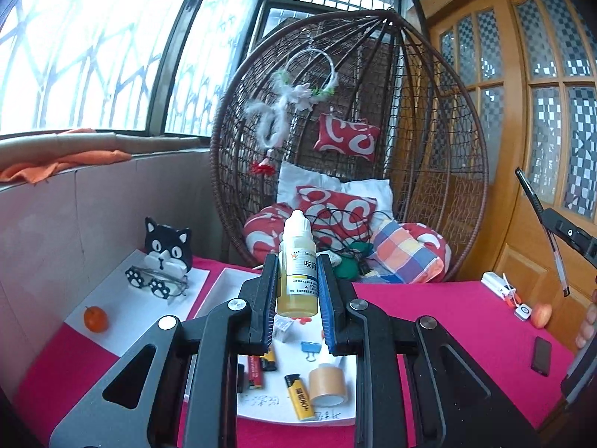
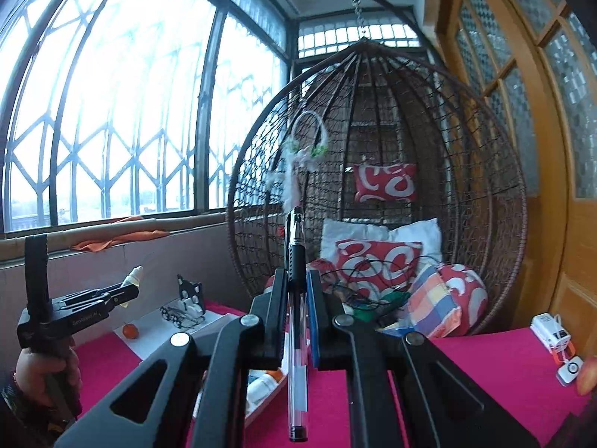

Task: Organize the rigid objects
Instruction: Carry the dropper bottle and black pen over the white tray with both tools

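My left gripper [image 1: 297, 283] is shut on a small dropper bottle [image 1: 297, 268] of yellow liquid with a white cap, held upright above a white tray [image 1: 224, 283]. The tray holds lighters [image 1: 298, 397], a tape roll [image 1: 328, 382], a blue binder clip [image 1: 311, 349] and other small items. My right gripper [image 2: 296, 291] is shut on a black-capped clear pen [image 2: 296, 321], held lengthwise above the pink table. The right gripper with the pen also shows at the right edge of the left wrist view [image 1: 559, 231]. The left gripper with the bottle shows at the left of the right wrist view [image 2: 127, 291].
A pink cloth [image 1: 447, 321] covers the table. A white sheet [image 1: 123, 306] holds a cat-shaped glasses stand [image 1: 168, 250], glasses and an orange [image 1: 96, 319]. At the right lie a dark phone [image 1: 541, 355], an apple [image 1: 541, 314] and white gadgets [image 1: 498, 284]. A wicker hanging chair [image 1: 373, 149] stands behind.
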